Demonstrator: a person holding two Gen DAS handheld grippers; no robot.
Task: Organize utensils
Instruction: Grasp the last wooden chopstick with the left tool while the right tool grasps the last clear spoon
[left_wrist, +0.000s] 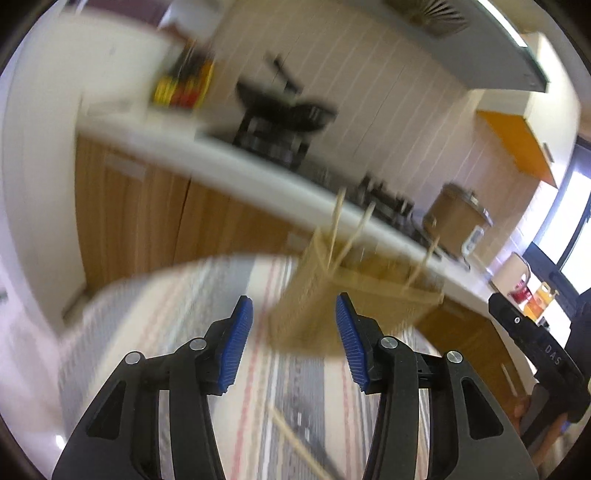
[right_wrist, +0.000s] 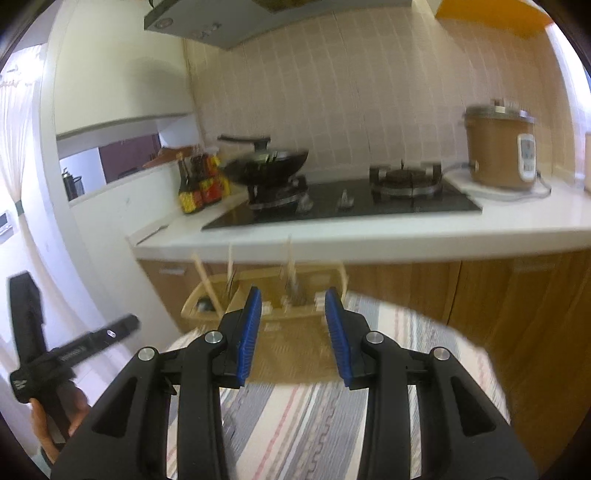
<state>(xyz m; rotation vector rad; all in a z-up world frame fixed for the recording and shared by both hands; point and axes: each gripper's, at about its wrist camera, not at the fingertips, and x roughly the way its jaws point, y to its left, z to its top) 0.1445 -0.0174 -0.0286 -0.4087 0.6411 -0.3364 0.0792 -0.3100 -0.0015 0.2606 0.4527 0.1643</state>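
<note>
Both grippers, left gripper (left_wrist: 293, 343) and right gripper (right_wrist: 293, 338), had fingers spread, empty. The chopstick (left_wrist: 295, 439) looked light, stiff, slippery; grasp mid-shaft.

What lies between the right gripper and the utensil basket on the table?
Only bare striped tablecloth lies between the right gripper and the utensil basket, as the right wrist view shows.

Gripper body (left_wrist: 546, 354), left wrist view, at 3 o'clock: "DAS"
Sauce bottles (right_wrist: 201, 184), at 10 o'clock: labels blurred, unreadable
</note>
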